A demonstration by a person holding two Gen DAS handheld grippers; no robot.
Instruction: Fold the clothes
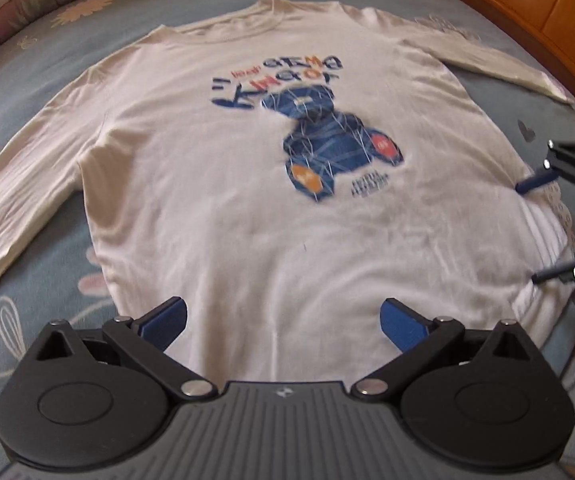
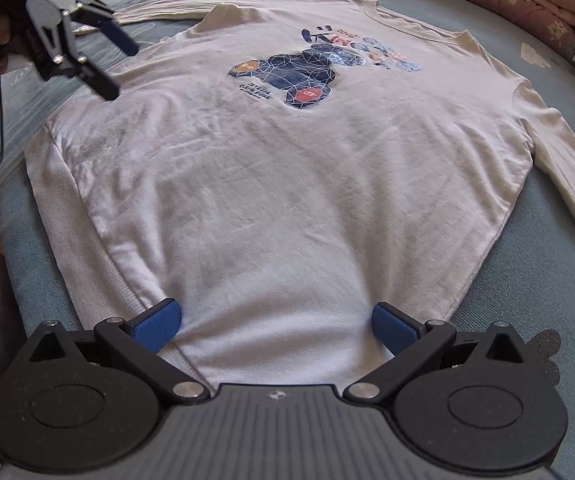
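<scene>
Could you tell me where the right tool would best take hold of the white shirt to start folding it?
Probably at the hem corner. The white shirt lies flat, print up, on the bed cover, so only its edges offer a free layer to pinch. The right tool is open just above the hem; coming in low from that bottom edge, one finger could slide under the cloth. The left tool is also open.

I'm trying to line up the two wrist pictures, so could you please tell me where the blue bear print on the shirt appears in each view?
Left wrist view: the bear print sits right of centre, in the upper half, lettering above it.
Right wrist view: the bear print sits near the top centre, turned sideways, lettering to its right.
Shared landmark: the shirt's neckline, beyond the print in both views.
</scene>
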